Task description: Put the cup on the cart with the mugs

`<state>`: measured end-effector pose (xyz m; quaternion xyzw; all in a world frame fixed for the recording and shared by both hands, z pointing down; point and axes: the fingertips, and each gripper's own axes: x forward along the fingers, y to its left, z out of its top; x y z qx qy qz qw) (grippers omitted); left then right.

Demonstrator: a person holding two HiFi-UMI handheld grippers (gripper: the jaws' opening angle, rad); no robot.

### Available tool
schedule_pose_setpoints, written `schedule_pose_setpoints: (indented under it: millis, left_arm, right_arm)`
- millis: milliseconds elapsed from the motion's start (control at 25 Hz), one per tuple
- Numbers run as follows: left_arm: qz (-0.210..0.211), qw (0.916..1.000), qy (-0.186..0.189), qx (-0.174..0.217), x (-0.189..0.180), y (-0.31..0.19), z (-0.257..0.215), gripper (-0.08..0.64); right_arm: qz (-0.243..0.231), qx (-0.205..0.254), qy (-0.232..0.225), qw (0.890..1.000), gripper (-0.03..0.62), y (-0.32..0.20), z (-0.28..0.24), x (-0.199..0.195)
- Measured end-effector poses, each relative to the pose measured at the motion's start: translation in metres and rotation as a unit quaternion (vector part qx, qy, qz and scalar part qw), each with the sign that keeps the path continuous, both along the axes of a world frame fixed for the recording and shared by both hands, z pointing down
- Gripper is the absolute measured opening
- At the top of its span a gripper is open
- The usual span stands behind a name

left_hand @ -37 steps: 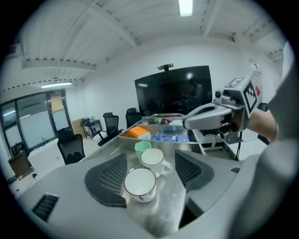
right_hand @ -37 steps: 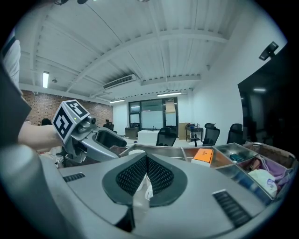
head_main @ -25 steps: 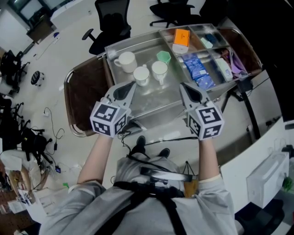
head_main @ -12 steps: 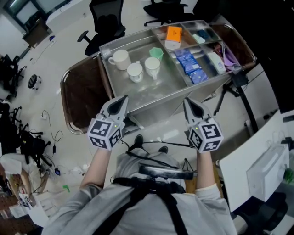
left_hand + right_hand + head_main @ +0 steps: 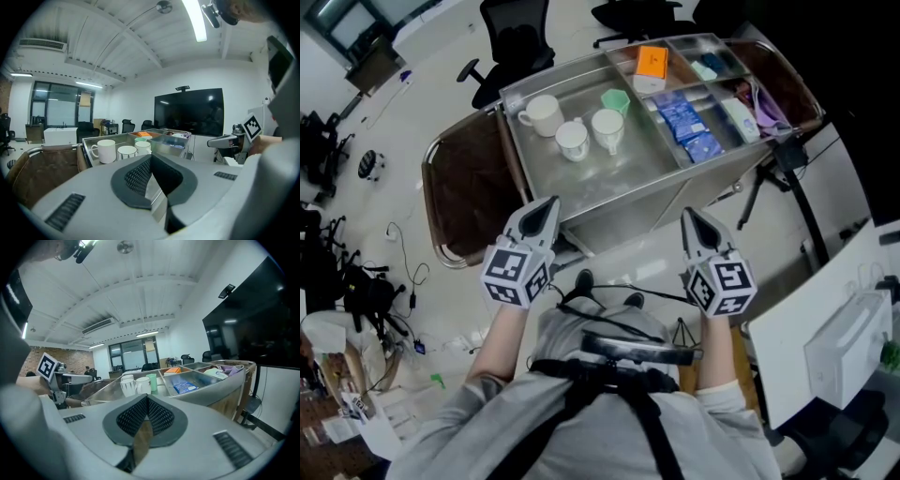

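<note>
while the green cup (image 5: 616, 100) stands on the steel top of the cart (image 5: 609, 214), just beside three white mugs (image 5: 573, 141), the left gripper (image 5: 546, 210) and right gripper (image 5: 695, 223) hover near its front edge, both pairs of jaws pressed together on nothing.

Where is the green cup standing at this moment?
In the head view, the green cup stands on the steel cart, at the far side of its open section, just behind the nearest white mug and left of the orange box.
</note>
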<state>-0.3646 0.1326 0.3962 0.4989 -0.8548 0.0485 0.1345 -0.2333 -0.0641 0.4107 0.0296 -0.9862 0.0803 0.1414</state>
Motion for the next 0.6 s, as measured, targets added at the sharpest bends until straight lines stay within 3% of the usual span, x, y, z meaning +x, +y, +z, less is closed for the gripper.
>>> schedule_pose_setpoints:
  millis: [600]
  left_arm:
    - [0.001,0.9999,0.007,-0.010,0.002,0.002,0.010,0.002]
  right_arm:
    - [-0.006,0.001,0.015,1.000,0.006,-0.002,0.014,0.002]
